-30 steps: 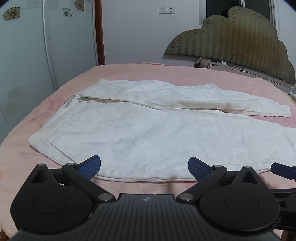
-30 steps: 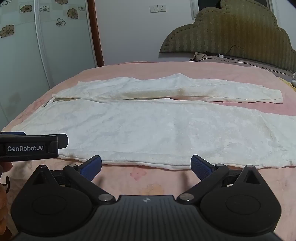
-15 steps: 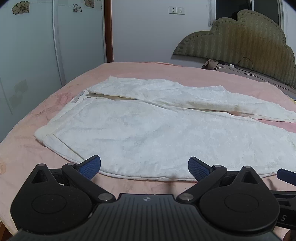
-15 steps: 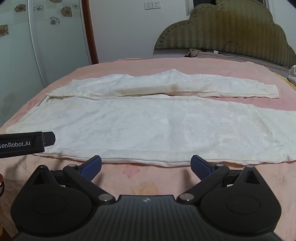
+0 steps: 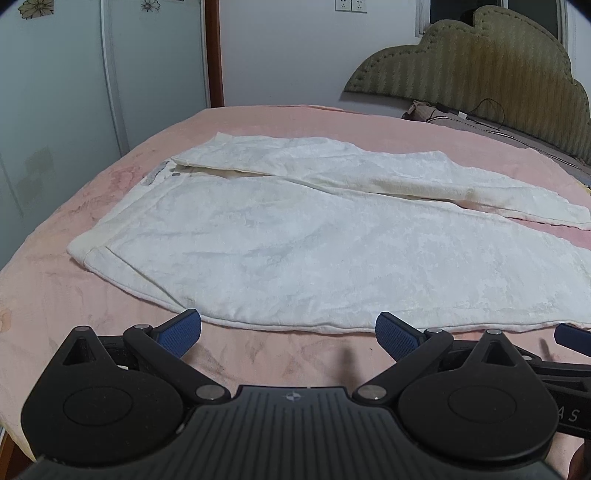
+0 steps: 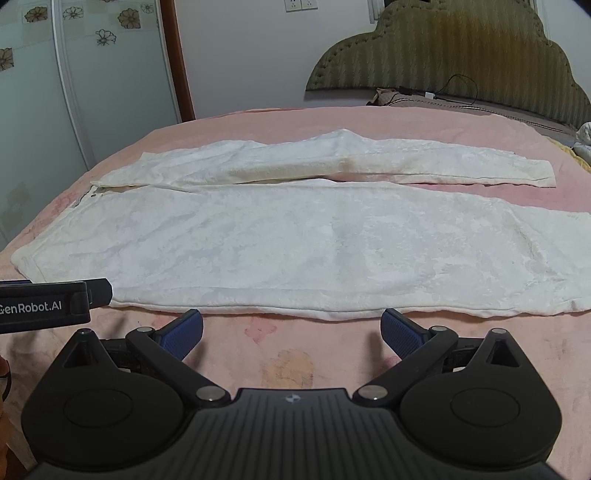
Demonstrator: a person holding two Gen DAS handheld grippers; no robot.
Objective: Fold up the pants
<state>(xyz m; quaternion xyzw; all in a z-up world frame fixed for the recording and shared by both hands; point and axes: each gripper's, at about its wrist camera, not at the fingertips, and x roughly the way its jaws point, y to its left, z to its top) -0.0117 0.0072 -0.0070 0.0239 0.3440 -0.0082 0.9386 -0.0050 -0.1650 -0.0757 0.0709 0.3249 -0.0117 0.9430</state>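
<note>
Currently, white pants [image 5: 295, 236] are seen spread flat on a pink bedspread [image 5: 280, 122], with the waistband toward the bed's left edge and the two legs running toward the right edge. The nearer leg [image 6: 332, 251] is laid broad and flat along the near edge of the bed, while the farther leg [image 6: 369, 162] is laid narrower behind it, and a strip of pink is shown between the two toward the hems. A small grey label [image 5: 157, 173] is visible at the waistband's far end.

The left gripper [image 5: 288, 332] is held just short of the pants' near seam, close to the waistband corner; its jaws are spread wide and nothing is held between them, with the blue pads [image 5: 181, 332] over bare bedspread. The right gripper [image 6: 291, 328] is likewise held just before the near seam, farther along the nearer leg, its jaws spread wide with nothing between them. In the right wrist view the side of the left gripper is seen at the left border, just beside the seam; in the left wrist view a blue tip of the right gripper is seen at the right border.

A padded olive headboard [image 6: 443, 55] is set beyond the bed's far right corner, with a black cable [image 6: 454, 88] lying before it. Sliding doors with flower decals [image 6: 74, 74] are seen beyond the left edge, and wall sockets [image 5: 349, 5] are mounted on the back wall.
</note>
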